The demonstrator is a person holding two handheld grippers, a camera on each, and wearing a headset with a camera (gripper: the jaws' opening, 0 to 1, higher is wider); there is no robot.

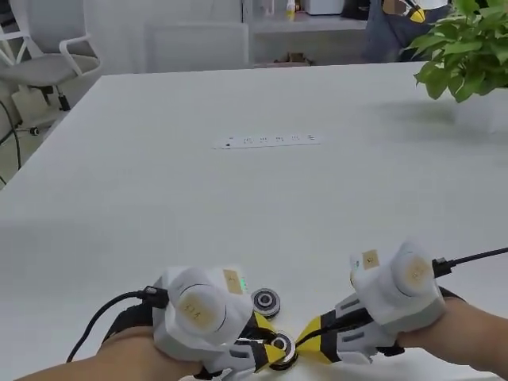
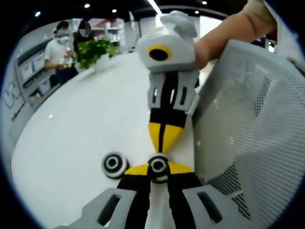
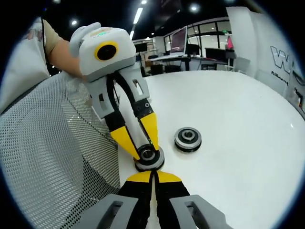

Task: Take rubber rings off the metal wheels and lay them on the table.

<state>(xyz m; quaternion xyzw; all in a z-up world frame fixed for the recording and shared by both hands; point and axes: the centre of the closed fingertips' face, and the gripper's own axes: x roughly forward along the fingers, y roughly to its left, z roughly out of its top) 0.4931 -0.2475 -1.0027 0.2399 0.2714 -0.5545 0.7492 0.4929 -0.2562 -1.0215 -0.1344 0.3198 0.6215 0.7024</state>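
A small metal wheel with a dark rubber ring [image 1: 280,345] [image 2: 158,163] [image 3: 153,164] is held just over the white table [image 1: 254,206] near its front edge. My left gripper [image 1: 270,354] [image 2: 158,170] [image 3: 147,150] is shut on it, one yellow finger on each side. My right gripper [image 1: 305,346] [image 3: 152,177] [image 2: 162,143] faces it, jaws together, tips against the wheel's rim. I cannot tell whether they pinch the ring. A second ringed wheel [image 1: 266,301] [image 2: 114,164] [image 3: 188,139] lies flat on the table just beyond.
A white power strip [image 1: 268,140] lies mid-table. A green plant [image 1: 464,48] stands at the far right corner. A mesh chair back [image 2: 248,119] [image 3: 47,143] is close behind the grippers. An office chair [image 1: 48,55] and a person [image 2: 57,47] are past the table.
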